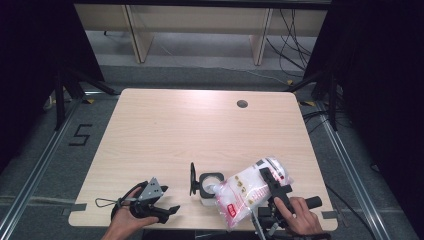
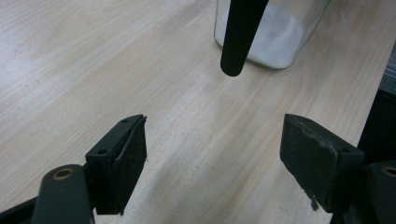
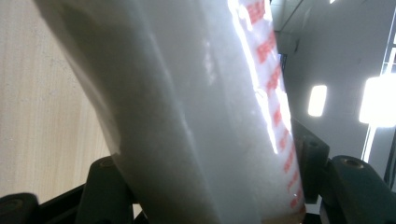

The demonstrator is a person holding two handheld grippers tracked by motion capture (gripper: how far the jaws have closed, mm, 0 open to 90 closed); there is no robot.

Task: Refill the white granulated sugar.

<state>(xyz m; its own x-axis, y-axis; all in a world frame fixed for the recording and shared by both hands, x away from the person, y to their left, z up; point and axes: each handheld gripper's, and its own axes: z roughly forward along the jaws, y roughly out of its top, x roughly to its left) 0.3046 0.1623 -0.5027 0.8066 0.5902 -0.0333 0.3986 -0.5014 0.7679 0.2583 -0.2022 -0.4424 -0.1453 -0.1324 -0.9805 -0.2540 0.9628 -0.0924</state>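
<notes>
A clear plastic bag (image 1: 250, 190) with red print, full of white powder, is tilted down to the left, its open corner over the mouth of a square glass jar (image 1: 210, 186). My right gripper (image 1: 274, 186) is shut on the bag, whose white bulk (image 3: 187, 116) sits between the jaws. The jar (image 2: 273, 35) holds some white powder and its black hinged lid (image 1: 192, 178) stands open to its left. My left gripper (image 1: 167, 200) rests open on the table's front edge, left of the jar, with nothing between its fingers (image 2: 123, 158).
The light wooden table (image 1: 200, 130) has a round cable hole (image 1: 242, 103) at the back right. A small wire loop (image 1: 104, 202) lies by the left hand. Dark stands and cables flank the table on the floor.
</notes>
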